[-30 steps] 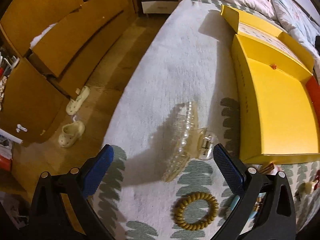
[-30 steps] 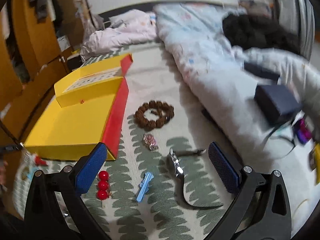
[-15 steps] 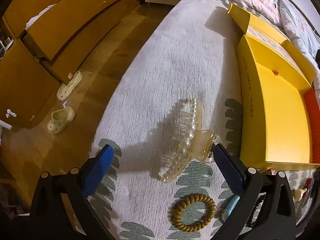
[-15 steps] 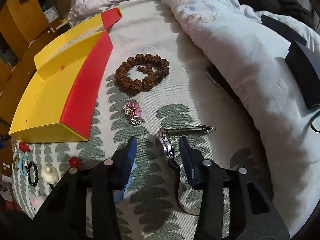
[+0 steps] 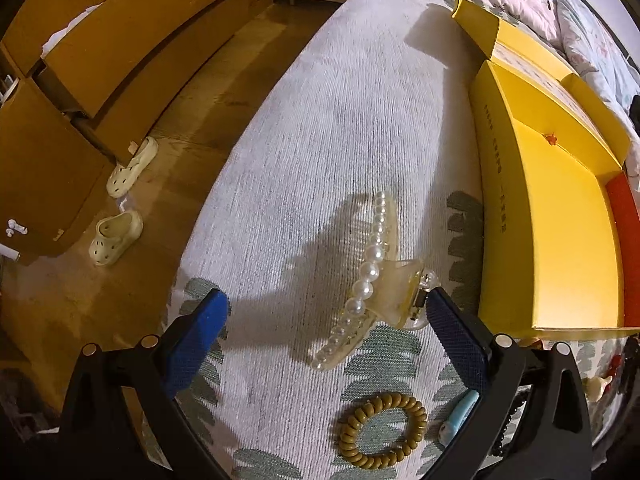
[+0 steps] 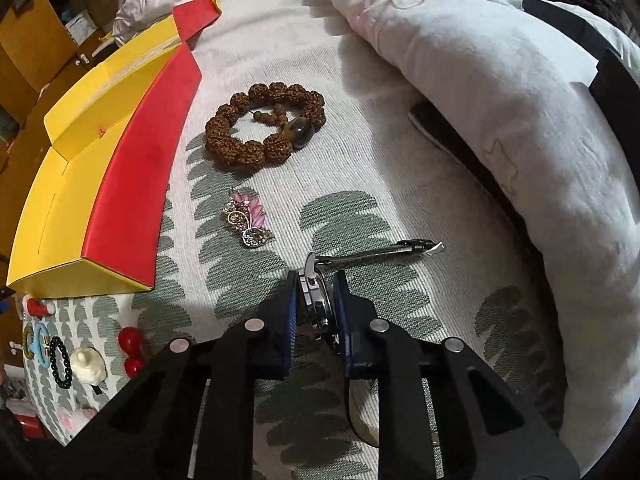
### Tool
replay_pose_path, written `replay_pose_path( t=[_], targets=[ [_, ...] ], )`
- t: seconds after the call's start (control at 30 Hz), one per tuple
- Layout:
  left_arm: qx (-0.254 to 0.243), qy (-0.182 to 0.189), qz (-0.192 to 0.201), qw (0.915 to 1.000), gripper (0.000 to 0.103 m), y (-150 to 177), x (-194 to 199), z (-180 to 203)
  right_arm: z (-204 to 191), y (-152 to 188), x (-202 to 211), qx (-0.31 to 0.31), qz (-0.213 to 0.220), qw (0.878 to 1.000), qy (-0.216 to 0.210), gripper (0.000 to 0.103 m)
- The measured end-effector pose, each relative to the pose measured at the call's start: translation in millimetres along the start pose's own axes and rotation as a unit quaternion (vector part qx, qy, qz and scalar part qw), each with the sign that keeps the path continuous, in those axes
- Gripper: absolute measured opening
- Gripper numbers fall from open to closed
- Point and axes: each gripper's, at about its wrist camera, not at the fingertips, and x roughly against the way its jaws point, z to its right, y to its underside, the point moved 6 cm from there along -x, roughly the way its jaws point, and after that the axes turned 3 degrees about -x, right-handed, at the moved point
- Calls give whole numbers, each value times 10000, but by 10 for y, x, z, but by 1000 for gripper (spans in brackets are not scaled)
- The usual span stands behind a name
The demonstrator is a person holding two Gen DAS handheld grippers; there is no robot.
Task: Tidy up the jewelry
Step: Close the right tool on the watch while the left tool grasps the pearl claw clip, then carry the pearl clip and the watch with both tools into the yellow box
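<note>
The right gripper (image 6: pixel 315 304) was clamped on the case of a silver wristwatch (image 6: pixel 317 305), its blue pads pressed against both sides; one strap end with a metal clasp (image 6: pixel 416 247) lay on the leaf-patterned white bedspread (image 6: pixel 360 160) just beyond. Left of the watch and a little farther sat a small pink and silver brooch (image 6: pixel 249 218), then a brown bracelet of knobbly wooden beads (image 6: pixel 265 128). The open yellow cardboard box with a red side (image 6: pixel 132 184) lay to the far left.

The left gripper (image 5: pixel 324 332) hung spread wide above the bedspread. Nearest it lay a mustard spiral hair tie (image 5: pixel 382 430). Beyond that, a translucent hair claw lined with pearls (image 5: pixel 376 276) rested between the pads, its hinge close to the right pad; whether they touched was unclear. The yellow box stood just right of the claw.
</note>
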Motion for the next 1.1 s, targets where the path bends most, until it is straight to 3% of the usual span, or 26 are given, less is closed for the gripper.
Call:
replay_pose_path(
  t=[0.17, 0.5, 0.77, 1.1],
  targets=[
    [-69, 109, -92, 9999, 89, -9, -75, 60, 5, -12, -36, -41, 13, 10000, -13, 17],
    [-157, 350, -316, 9988, 44, 32, -213, 107, -23, -91, -91, -109, 47, 9999, -85, 13],
    [-177, 441, -112, 9988, 40, 38, -111, 116, -2, -88, -1, -199, 193, 9995, -154, 13],
    [-97, 559, 503, 9971, 40, -16, 319, 202, -72, -174, 501, -306, 752, 9941, -724, 12]
  ],
)
